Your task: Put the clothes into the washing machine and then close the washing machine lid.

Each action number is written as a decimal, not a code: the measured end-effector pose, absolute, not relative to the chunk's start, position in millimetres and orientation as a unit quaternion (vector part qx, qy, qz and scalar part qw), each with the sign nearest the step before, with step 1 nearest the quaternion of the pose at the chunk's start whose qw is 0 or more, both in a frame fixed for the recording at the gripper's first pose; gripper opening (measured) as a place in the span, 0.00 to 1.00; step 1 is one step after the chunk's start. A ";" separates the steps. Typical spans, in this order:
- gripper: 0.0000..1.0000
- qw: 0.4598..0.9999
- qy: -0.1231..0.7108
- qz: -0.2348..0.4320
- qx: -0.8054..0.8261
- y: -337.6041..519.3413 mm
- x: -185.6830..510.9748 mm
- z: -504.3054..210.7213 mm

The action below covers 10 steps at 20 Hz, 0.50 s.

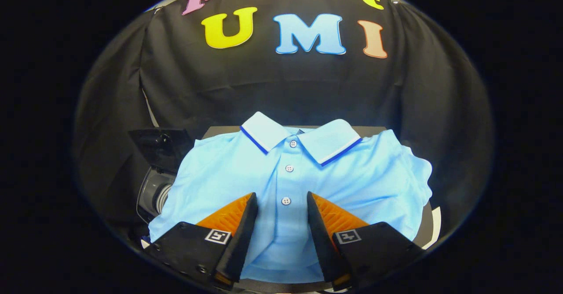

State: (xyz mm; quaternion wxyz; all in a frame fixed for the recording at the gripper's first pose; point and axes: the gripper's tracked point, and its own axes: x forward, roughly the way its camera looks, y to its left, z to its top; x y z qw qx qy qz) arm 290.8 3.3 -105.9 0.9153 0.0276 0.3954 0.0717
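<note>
Left of centre, a dark lid [160, 147] stands raised over the washing machine [154, 195], drum mouth peeking out beside the shirt's left edge, contents hidden. Centre frame, the folded light-blue polo shirt [228, 175] lies flat, placket running straight away from the gripper [282, 202]. Fingers spread wide over its lower hem, pinching nothing; machine sits left of the tool.
</note>
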 end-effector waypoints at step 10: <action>0.02 0.913 0.399 0.067 0.058 3.0 293.3 -100.5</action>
